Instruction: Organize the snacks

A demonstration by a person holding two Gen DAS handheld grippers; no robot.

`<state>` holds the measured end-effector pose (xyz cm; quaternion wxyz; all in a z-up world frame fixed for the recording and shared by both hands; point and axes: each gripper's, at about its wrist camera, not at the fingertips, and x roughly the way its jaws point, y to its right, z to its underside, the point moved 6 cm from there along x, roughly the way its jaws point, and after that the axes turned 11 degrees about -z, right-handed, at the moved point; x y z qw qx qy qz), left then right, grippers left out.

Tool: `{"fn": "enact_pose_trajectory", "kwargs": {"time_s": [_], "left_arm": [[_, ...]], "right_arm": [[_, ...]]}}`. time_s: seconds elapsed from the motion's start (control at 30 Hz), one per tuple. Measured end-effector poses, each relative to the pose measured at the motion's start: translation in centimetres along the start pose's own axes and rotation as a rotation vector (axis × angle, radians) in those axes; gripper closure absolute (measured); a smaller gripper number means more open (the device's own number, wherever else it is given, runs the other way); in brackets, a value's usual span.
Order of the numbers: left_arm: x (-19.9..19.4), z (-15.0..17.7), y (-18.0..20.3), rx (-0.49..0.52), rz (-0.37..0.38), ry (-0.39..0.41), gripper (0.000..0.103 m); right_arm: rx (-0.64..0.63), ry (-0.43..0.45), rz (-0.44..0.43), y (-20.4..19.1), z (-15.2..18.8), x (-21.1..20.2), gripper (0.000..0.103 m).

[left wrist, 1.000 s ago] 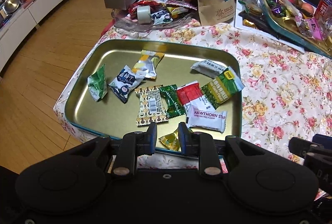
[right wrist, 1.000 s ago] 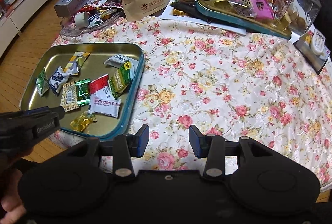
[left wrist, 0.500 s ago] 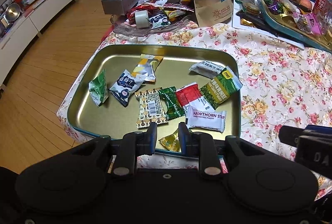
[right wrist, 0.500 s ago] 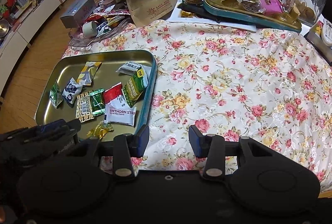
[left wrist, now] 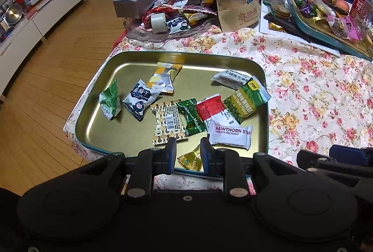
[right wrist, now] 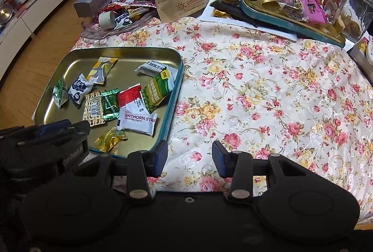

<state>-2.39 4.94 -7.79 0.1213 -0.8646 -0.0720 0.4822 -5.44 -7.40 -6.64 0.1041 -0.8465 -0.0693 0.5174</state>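
Nearest the left tool (left wrist: 188,154), a gold candy (left wrist: 190,159) lies at the tin tray's (left wrist: 93,126) front edge.

Both tools hang released; the left's fingers stand narrowly apart, framing that candy without gripping, and the right tool (right wrist: 190,156) gapes over the floral surface (right wrist: 268,93). Farther in the tray lie a Hawthorn strip (left wrist: 229,134), then green, red and white snack packets. Beyond, a second tray (right wrist: 291,23) holds purple candies.

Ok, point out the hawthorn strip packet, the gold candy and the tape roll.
Hawthorn strip packet (left wrist: 229,134), left wrist view, on its printed face.
Gold candy (right wrist: 110,138), right wrist view, wrapper middle.
Tape roll (left wrist: 158,22), left wrist view, outer side.
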Motion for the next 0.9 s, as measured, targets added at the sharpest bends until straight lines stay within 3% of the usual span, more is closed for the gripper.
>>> {"fn": "enact_pose_trajectory", "kwargs": {"time_s": [0.9], "left_arm": [[0.67, 0.34, 0.07, -0.011, 0.024, -0.048, 0.071]], "right_arm": [[-0.006, -0.021, 0.021, 0.13, 0.16, 0.42, 0.058]]}}
